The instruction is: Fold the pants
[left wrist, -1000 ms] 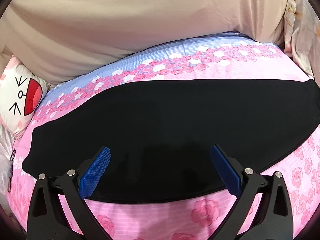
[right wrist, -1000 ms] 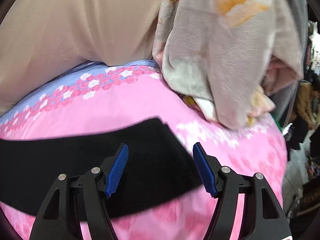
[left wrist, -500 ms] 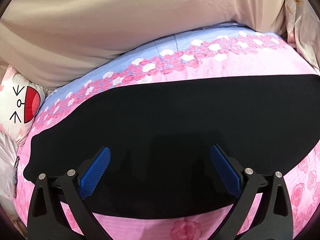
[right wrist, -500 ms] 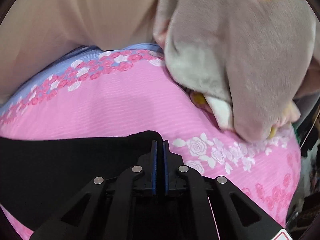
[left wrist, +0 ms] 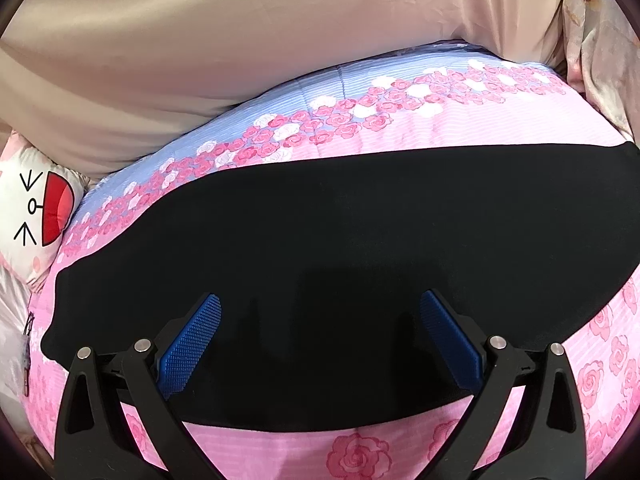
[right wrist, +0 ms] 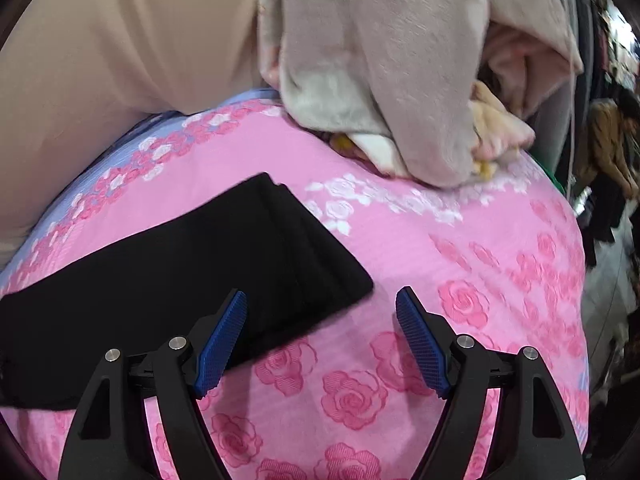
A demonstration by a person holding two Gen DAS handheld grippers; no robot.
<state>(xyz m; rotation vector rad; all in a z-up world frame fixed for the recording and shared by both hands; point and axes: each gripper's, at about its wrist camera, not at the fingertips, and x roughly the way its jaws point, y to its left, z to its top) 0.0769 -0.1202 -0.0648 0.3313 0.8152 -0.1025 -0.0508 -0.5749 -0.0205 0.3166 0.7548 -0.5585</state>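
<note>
Change: right gripper (right wrist: 320, 336) clamped shut on the end of the pants half a second ago, now spread wide and pulled back, holding nothing; pants end released and lying flat on the bedspread.
Meaning for the task: judged a placing or smoothing step just finished at that end; pants laid out as one long flat band, further fold across the length likely next.
Right gripper: blue pads (right wrist: 222, 338) well apart; left pad over the near corner of the pants end, right pad over bare bedspread; contact with the cloth not possible to tell.
Left gripper (left wrist: 320, 336): fingers wide apart, gripping nothing, hovering above the near long edge of the pants; little shift against the earlier view.
Pants (left wrist: 340, 264): black, lying across the middle of the bedspread, long edges roughly parallel to its near edge; layered edges showing at the end (right wrist: 304, 248) in the right wrist view.
Bedspread (left wrist: 400, 448): pink with roses, blue band along the far edge.
Far left: white cartoon-face pillow (left wrist: 36, 208) off the left edge.
Far right: grey plush blanket (right wrist: 400, 80) heaped on the far right corner.
Farthest: beige bedding (left wrist: 260, 40) beyond the far edge.
</note>
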